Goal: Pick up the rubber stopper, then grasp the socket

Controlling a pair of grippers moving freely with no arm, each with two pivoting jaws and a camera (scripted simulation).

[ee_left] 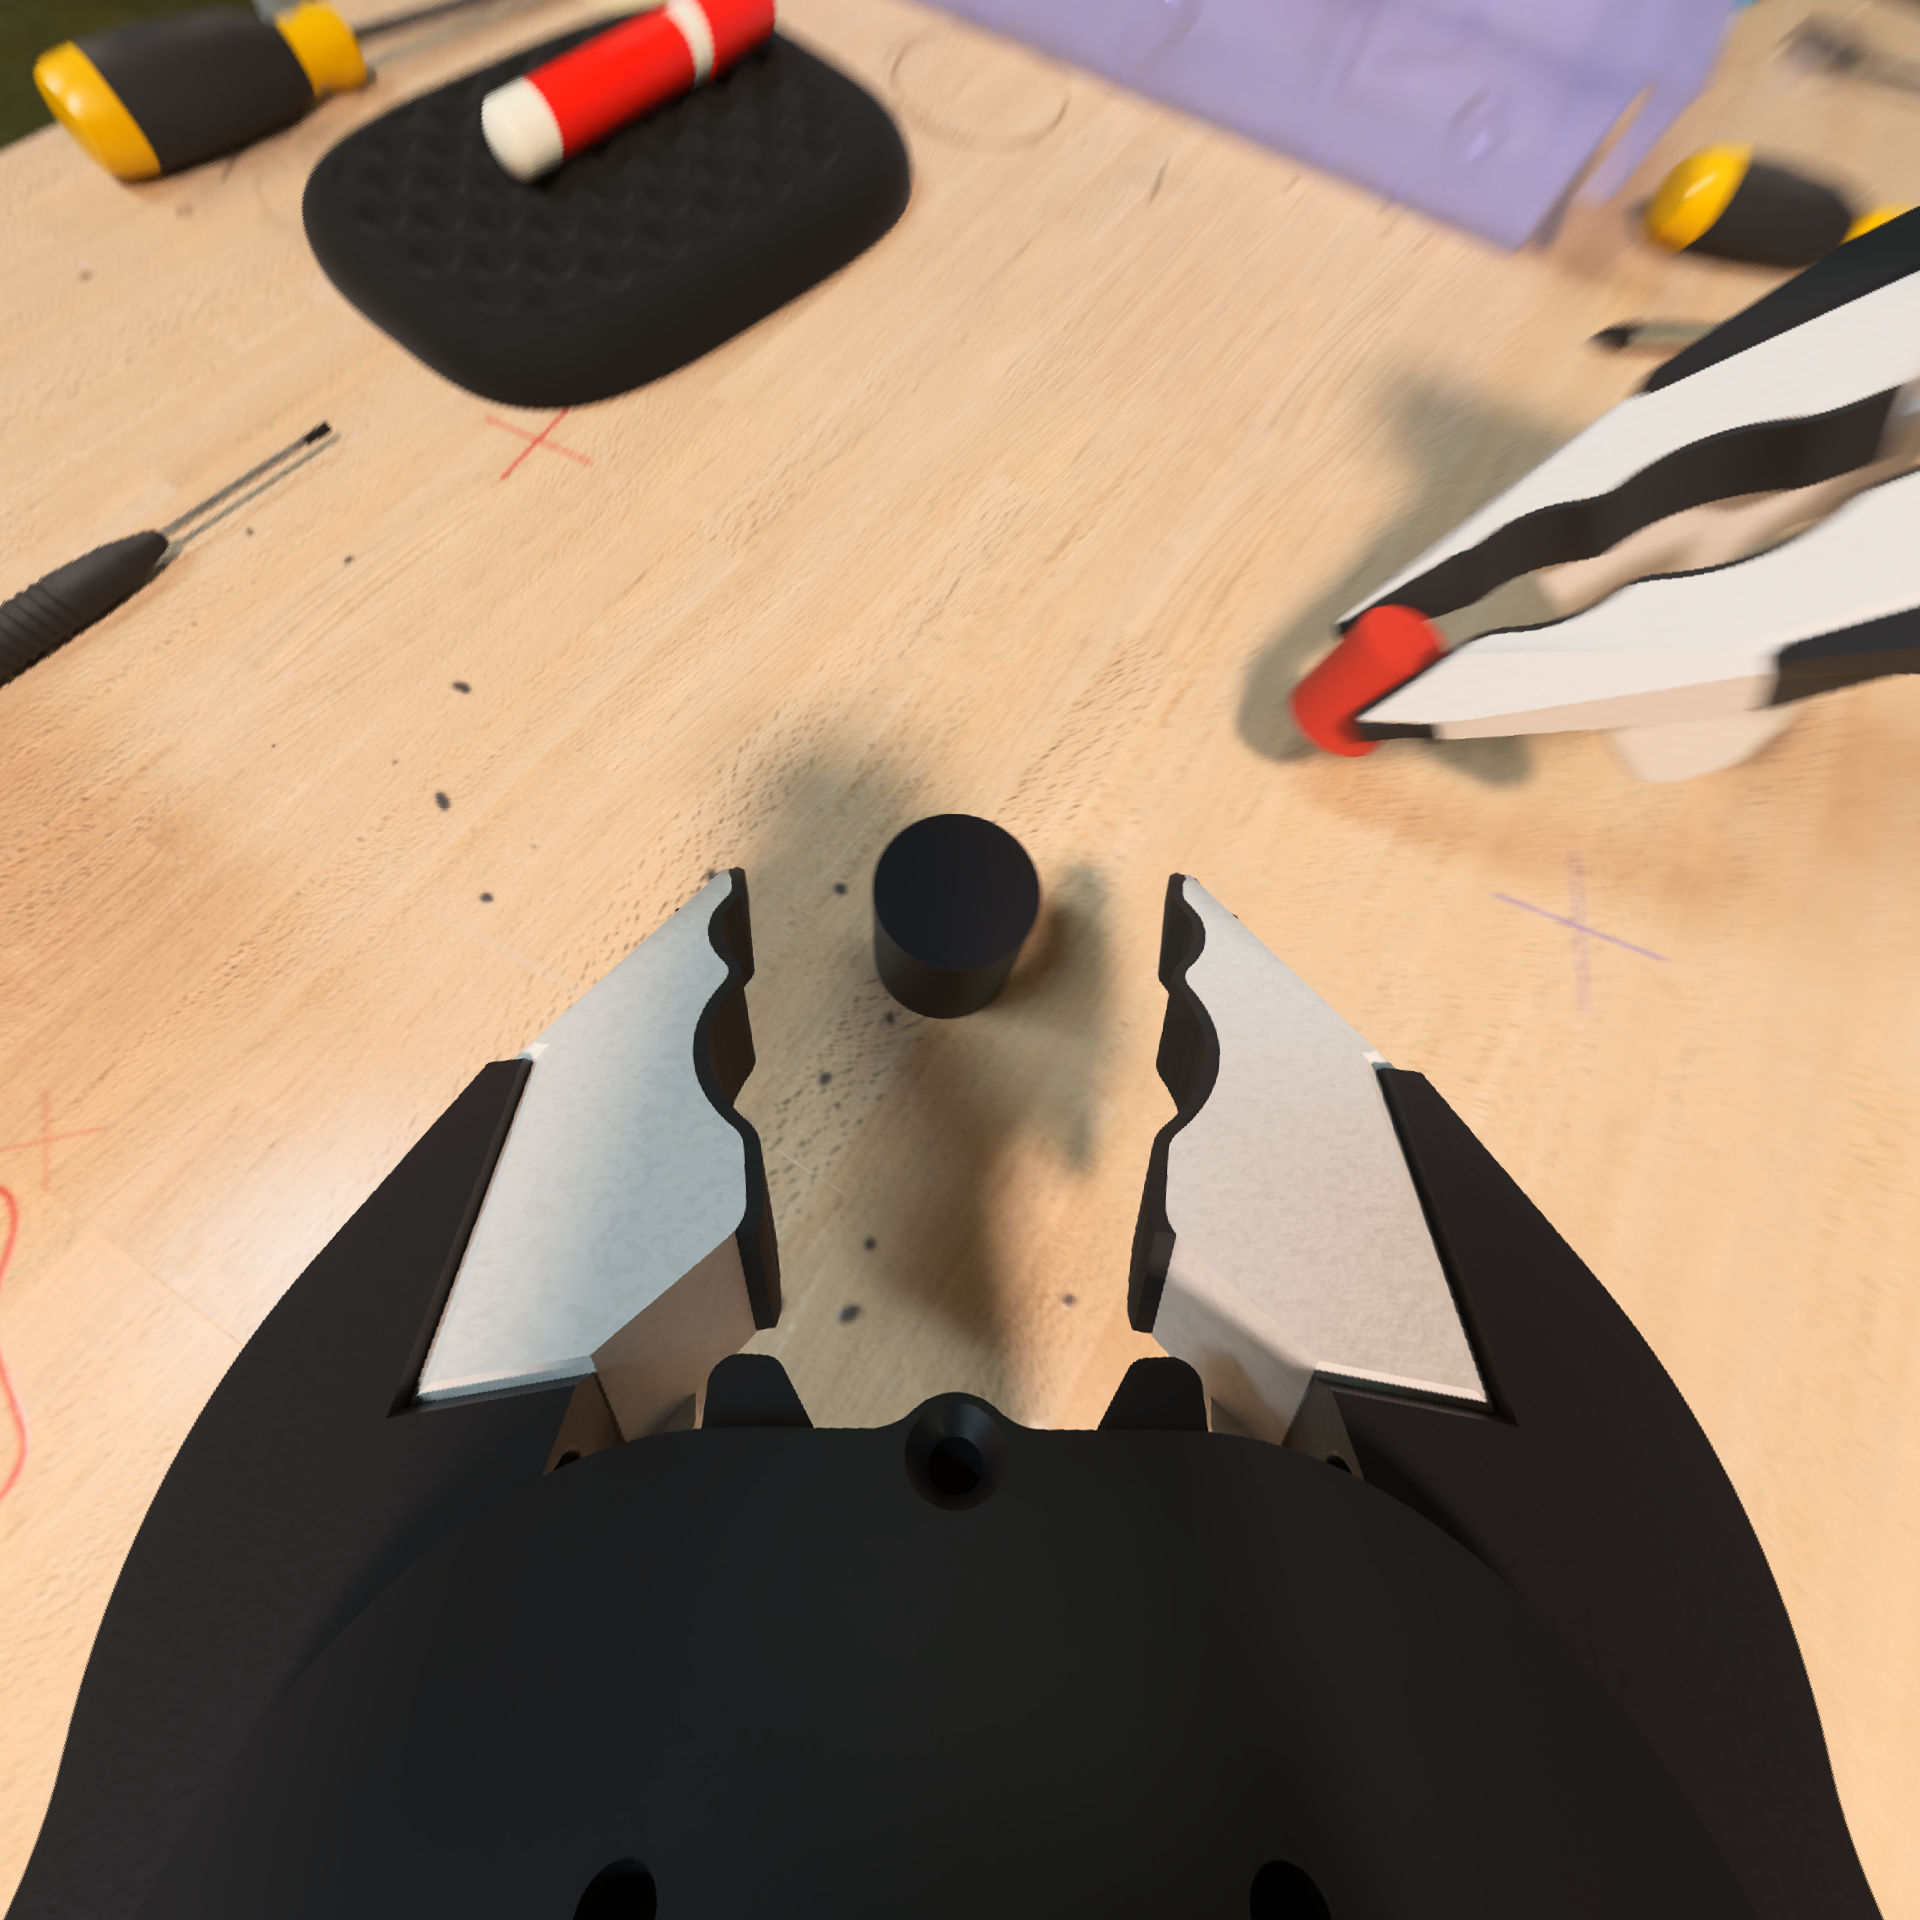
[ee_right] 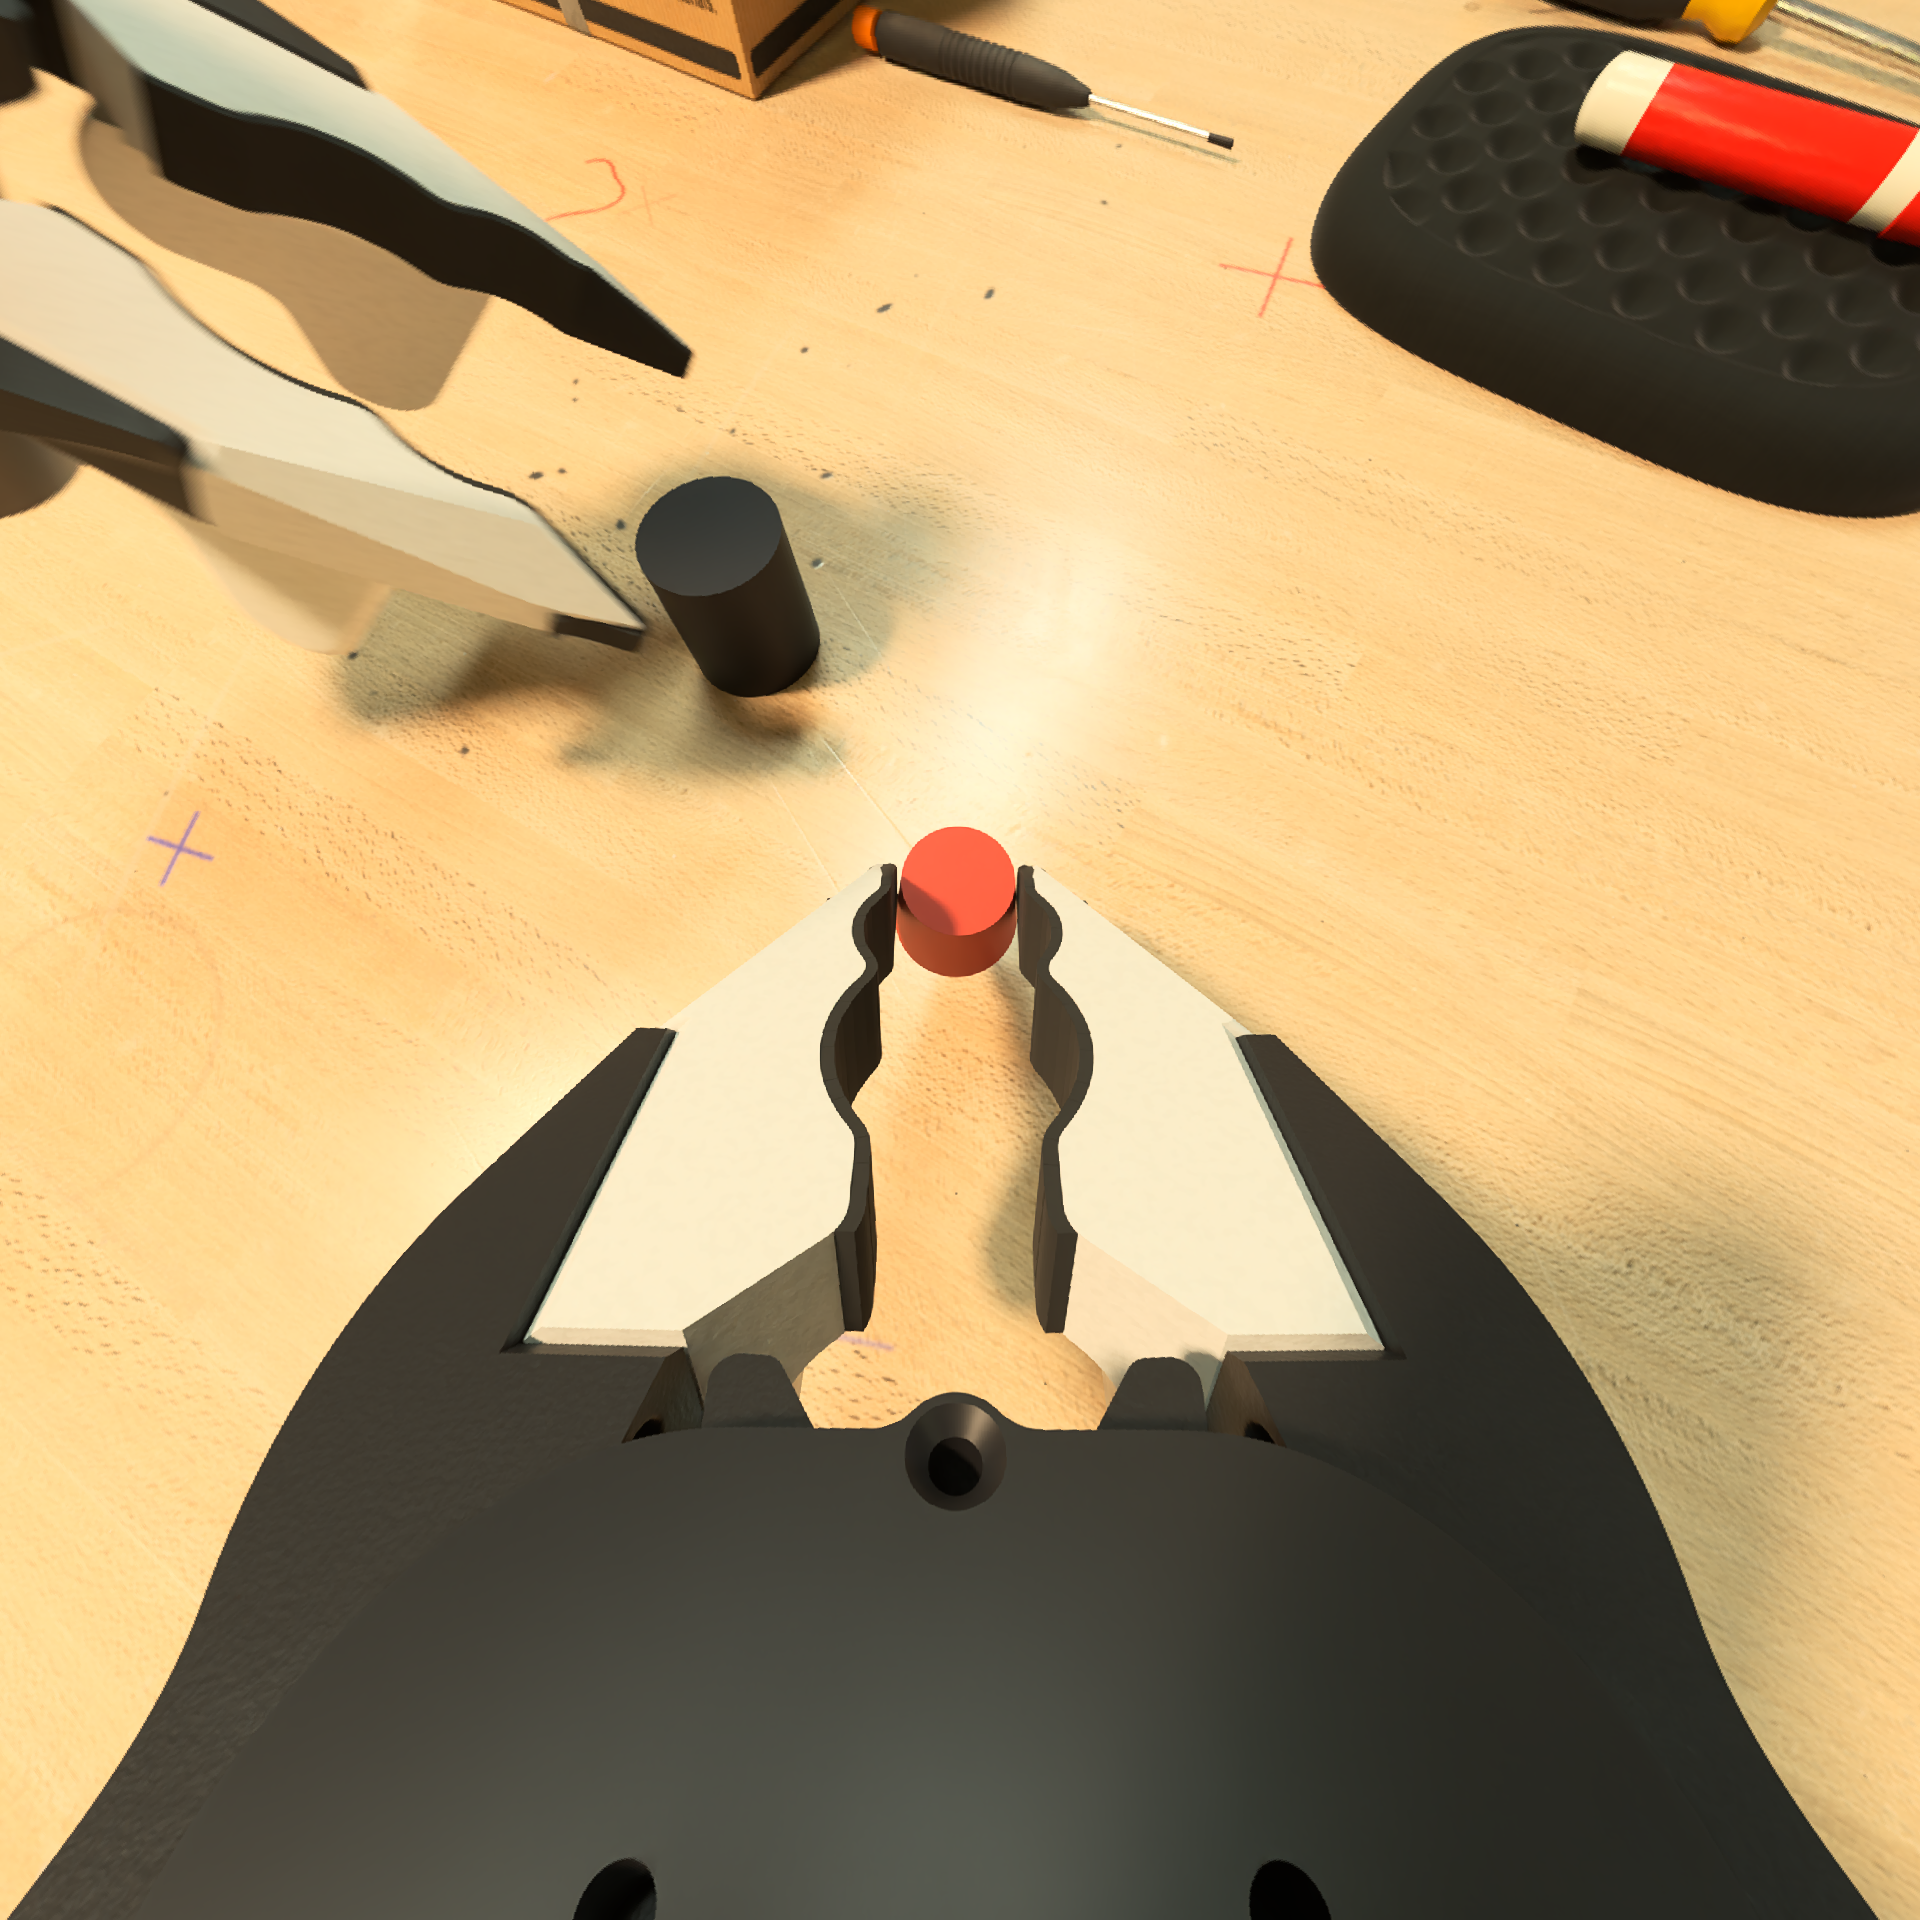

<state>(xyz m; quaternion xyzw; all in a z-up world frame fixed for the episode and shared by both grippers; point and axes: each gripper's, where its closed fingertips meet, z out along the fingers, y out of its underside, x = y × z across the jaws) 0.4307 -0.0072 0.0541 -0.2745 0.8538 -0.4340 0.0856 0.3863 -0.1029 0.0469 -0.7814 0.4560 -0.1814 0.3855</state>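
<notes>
The socket [ee_left: 956, 914] is a black cylinder that stands upright on the wooden table [ee_left: 935, 582]. My left gripper [ee_left: 956, 880] is open, with one fingertip on each side of the socket and a gap on both sides. In the right wrist view the socket [ee_right: 727, 582] sits at the tips of the left gripper [ee_right: 657, 497]. My right gripper [ee_right: 957, 875] is shut on the red rubber stopper [ee_right: 956, 899], which it holds at its fingertips low over the table. The stopper [ee_left: 1361, 675] and the right gripper [ee_left: 1397, 691] also show at the right of the left wrist view.
A black mat [ee_left: 603, 260] holds a red and white cylinder [ee_left: 623, 83]. Yellow and black screwdrivers [ee_left: 177, 94] [ee_left: 1745, 203], a thin black screwdriver [ee_left: 94, 592], a purple sheet [ee_left: 1403, 94] and a cardboard box [ee_right: 717, 31] lie around the far side.
</notes>
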